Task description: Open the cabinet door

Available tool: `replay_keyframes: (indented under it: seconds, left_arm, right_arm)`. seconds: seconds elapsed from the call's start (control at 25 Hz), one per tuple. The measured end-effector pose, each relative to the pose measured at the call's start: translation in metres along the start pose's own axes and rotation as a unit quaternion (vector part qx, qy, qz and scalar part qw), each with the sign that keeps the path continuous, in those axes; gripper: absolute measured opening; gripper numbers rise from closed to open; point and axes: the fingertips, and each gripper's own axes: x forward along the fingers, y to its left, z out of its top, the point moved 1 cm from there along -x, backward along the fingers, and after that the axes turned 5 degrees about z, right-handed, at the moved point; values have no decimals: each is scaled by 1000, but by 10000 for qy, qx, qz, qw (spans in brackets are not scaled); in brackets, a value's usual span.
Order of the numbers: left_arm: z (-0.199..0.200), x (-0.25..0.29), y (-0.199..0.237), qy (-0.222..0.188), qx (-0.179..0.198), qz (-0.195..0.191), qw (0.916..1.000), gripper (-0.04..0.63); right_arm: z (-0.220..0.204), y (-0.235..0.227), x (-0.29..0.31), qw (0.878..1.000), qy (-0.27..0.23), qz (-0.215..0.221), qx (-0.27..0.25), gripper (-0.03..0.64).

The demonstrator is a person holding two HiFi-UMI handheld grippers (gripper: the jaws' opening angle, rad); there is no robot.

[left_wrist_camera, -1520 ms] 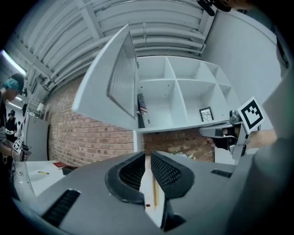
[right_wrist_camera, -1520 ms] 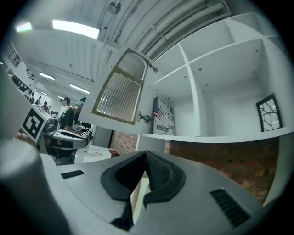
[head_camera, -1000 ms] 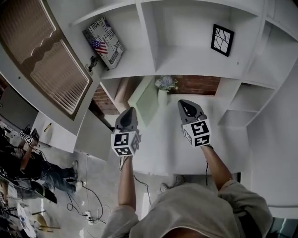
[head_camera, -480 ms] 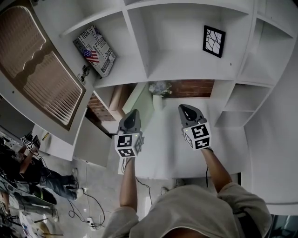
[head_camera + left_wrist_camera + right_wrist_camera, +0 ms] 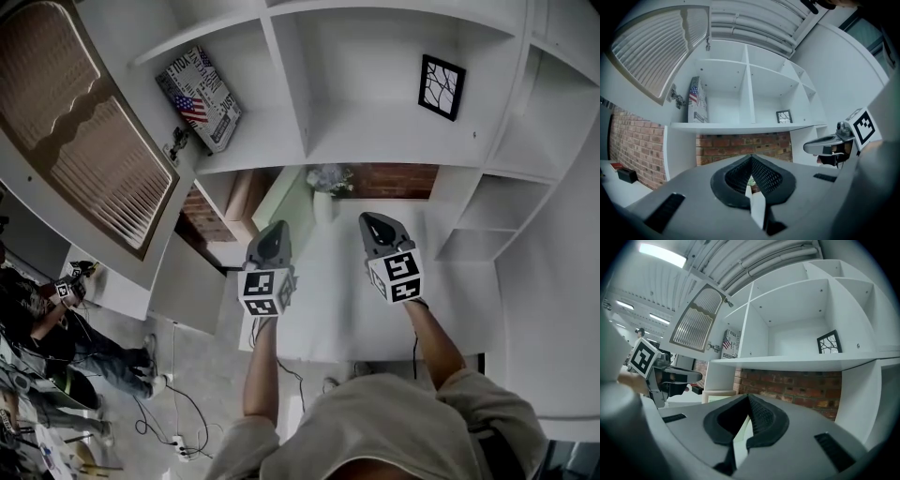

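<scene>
The louvered cabinet door [image 5: 89,141] is seen swung wide open at the upper left of the shelf unit [image 5: 375,131], well apart from both grippers. The left hand-held gripper [image 5: 274,232] and the right hand-held gripper [image 5: 375,223] are held side by side above the table [image 5: 328,314], between its near and far edges. Both sets of jaws are closed on nothing.

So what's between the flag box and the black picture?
A white upright divider, seen in the head view. The flag box sits left of it, the framed picture right; the rest is bare shelf.
</scene>
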Motion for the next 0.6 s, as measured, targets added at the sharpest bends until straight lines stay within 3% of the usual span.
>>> replay_keyframes:
  seconds: [0.6]
  left_arm:
    - [-7,-2,4,72,-7,-4,10000,26]
  right_arm:
    - [-4,8,7,10000,80,56,-3,14]
